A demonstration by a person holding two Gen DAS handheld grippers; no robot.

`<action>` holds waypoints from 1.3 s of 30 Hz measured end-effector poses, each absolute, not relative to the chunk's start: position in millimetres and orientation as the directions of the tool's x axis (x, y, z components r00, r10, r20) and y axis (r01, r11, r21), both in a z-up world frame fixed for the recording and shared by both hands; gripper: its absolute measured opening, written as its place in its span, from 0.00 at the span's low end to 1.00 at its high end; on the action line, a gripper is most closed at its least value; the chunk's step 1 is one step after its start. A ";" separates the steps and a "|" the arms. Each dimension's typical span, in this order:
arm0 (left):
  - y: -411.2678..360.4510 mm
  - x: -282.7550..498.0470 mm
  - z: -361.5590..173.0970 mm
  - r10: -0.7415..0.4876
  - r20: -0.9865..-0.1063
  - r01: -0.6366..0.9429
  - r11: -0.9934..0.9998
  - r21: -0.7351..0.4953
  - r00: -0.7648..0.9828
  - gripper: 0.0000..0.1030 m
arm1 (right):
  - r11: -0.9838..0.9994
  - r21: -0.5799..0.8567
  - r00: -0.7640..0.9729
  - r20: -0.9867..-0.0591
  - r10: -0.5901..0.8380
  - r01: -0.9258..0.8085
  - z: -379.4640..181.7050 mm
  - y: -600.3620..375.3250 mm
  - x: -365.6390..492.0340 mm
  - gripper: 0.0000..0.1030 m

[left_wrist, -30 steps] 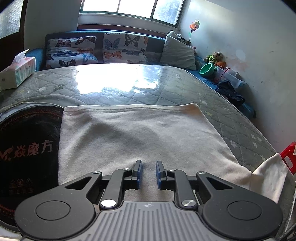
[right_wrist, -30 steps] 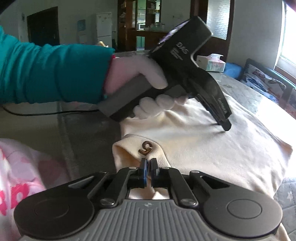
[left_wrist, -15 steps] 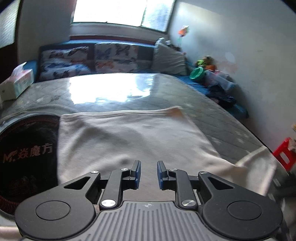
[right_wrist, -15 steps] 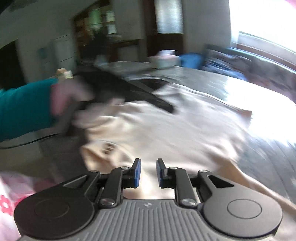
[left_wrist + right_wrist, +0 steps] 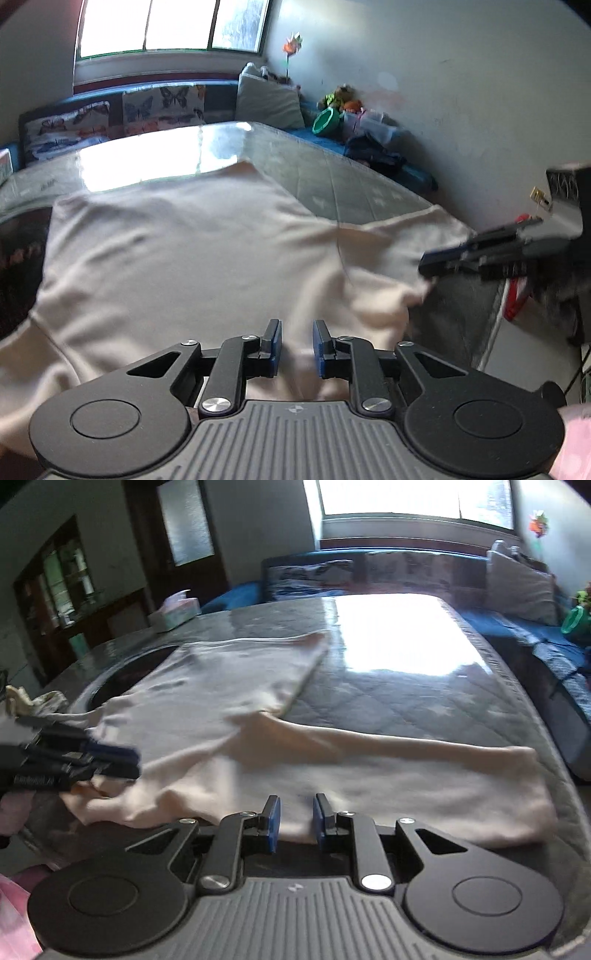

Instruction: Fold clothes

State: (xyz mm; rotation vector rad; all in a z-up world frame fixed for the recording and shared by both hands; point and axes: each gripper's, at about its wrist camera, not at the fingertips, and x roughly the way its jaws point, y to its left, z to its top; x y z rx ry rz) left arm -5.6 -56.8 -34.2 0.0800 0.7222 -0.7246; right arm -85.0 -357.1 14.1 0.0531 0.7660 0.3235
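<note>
Right wrist view alone shows the tissue box (image 5: pixel 173 611); both grippers gape over the garment (image 5: pixel 177 251).

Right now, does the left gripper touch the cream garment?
Cannot tell. In the left wrist view the left gripper is open over the cream garment, but blur hides any contact; the right wrist view is blurred too.

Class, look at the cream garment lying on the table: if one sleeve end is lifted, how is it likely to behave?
The cream garment will probably go floppy and drape, since it lies creased and follows the table. The long sleeve would likely trail behind. It seems light, as thin folds bunch near the left tongs; the right tongs stand open.
</note>
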 end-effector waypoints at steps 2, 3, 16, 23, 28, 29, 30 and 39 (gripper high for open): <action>-58.6 -9.9 -34.0 -0.575 -0.623 0.641 0.753 -0.149 0.531 0.20 | 0.956 0.163 0.688 -0.665 0.289 -0.244 18.5 -367.0 -84.4 0.19; -59.7 -10.4 -33.1 -0.571 -0.622 0.642 0.754 -0.139 0.536 0.20 | 0.961 0.152 0.701 -0.658 0.273 -0.232 20.7 -370.6 -82.0 0.20; -62.5 -10.1 -32.8 -0.571 -0.630 0.651 0.747 -0.134 0.526 0.20 | 0.998 0.041 0.759 -0.651 -0.004 0.041 6.3 -442.4 -41.5 0.30; -65.4 -12.5 -31.2 -0.575 -0.631 0.657 0.742 -0.134 0.521 0.21 | 0.999 0.012 0.775 -0.632 -0.015 0.030 10.1 -439.4 -38.2 0.31; -62.8 -14.7 -28.9 -0.572 -0.623 0.644 0.752 -0.140 0.533 0.26 | 0.999 -0.016 0.774 -0.632 -0.038 0.036 7.8 -432.9 -38.7 0.31; -62.3 -14.9 -28.0 -0.572 -0.622 0.641 0.754 -0.143 0.535 0.26 | 1.000 -0.011 0.779 -0.627 -0.026 0.025 10.5 -429.6 -42.1 0.31; -62.4 -15.0 -27.8 -0.572 -0.620 0.639 0.756 -0.144 0.537 0.26 | 1.000 -0.005 0.783 -0.622 -0.014 0.014 13.2 -426.4 -45.4 0.32; -61.6 -23.0 -26.5 -0.588 -0.604 0.634 0.754 -0.170 0.538 0.32 | 1.000 -0.005 0.765 -0.644 0.017 -0.027 5.2 -400.9 -62.7 0.41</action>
